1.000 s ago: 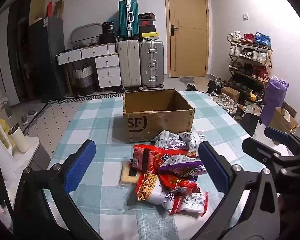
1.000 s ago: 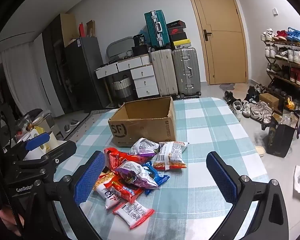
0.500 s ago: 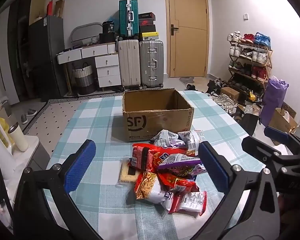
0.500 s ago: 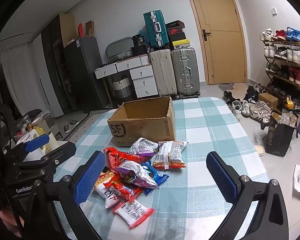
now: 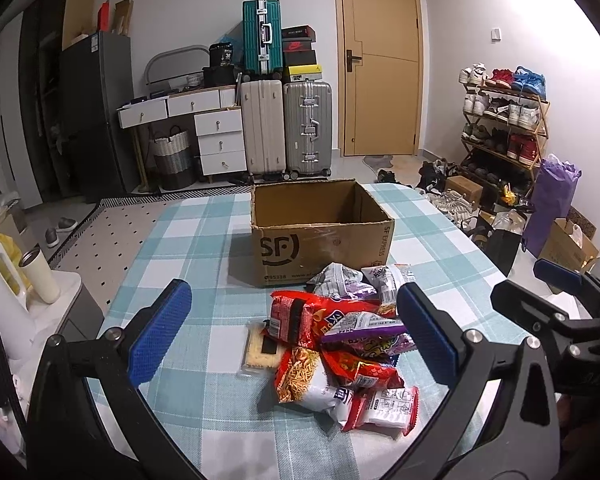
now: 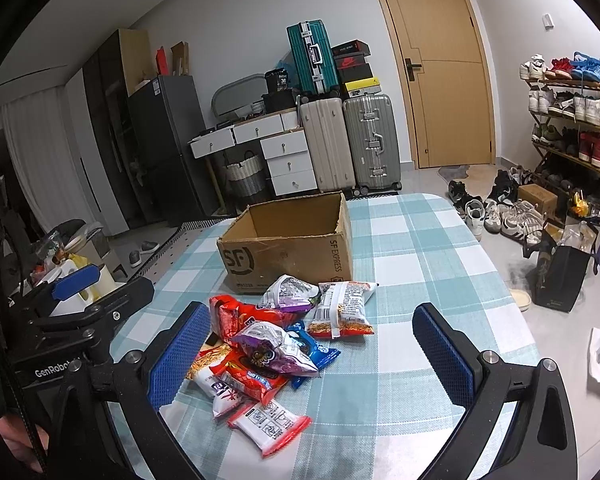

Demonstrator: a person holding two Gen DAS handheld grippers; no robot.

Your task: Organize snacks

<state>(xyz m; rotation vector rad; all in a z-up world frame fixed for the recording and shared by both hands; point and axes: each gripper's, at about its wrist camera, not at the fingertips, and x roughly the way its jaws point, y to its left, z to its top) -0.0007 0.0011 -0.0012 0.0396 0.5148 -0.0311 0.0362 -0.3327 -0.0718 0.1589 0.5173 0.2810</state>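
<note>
A pile of snack packets (image 5: 340, 336) (image 6: 276, 344) lies on the checked tablecloth, just in front of an open, empty cardboard box (image 5: 320, 228) (image 6: 288, 244) marked SF. My left gripper (image 5: 294, 330) hovers open above the pile's near side, nothing between its blue pads. My right gripper (image 6: 310, 352) is also open and empty, with the pile by its left finger. A red packet (image 5: 300, 312), a purple packet (image 6: 276, 350) and a white-and-red packet (image 6: 268, 424) are among several in the heap. Each gripper shows at the edge of the other's view.
The table (image 5: 180, 240) has bare cloth to the left and right of the box. On a side stand at the left are a white kettle (image 5: 4, 280) and a cup (image 5: 40, 276). Suitcases (image 5: 288, 128), drawers, a shoe rack (image 5: 504, 120) and bags stand beyond the table.
Both views have shifted very slightly; the pile and box sit marginally lower and nearer in the frames. Both grippers stay open.
</note>
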